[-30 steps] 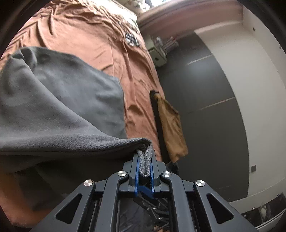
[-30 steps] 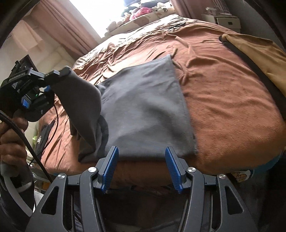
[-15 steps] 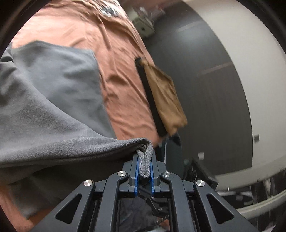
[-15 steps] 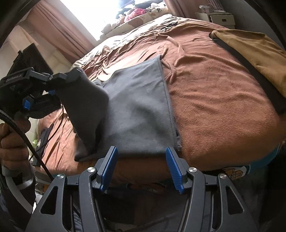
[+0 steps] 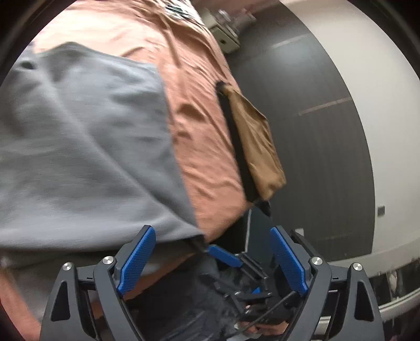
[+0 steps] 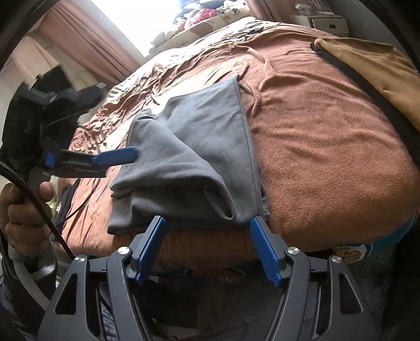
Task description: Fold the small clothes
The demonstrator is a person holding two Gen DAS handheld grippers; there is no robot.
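Note:
A grey garment point(image 6: 210, 136) lies on the near edge of the bed, with one flap point(image 6: 170, 170) folded over its left part. In the left wrist view the same garment point(image 5: 86, 147) fills the left side, blurred. My left gripper point(image 5: 212, 230) is opening, its jaws wide, with only the cloth's corner hanging near the left pad and nothing pinched. One of its blue pads point(image 6: 115, 157) hovers just left of the flap. My right gripper point(image 6: 208, 221) is also opening, just short of the garment's near hem, with nothing between its pads.
The bed carries a rumpled rust-brown sheet point(image 6: 328, 157). A tan garment with a black strap point(image 6: 367, 65) hangs over the bed's right edge. A white cabinet point(image 6: 325, 23) stands beyond it. A person's hand point(image 6: 23, 209) holds the left gripper's handle and cable.
The left gripper was shut on a bunched fold of the grey garment and has opened and let it go. The lifted flap has dropped onto the garment. The right jaws have widened slightly.

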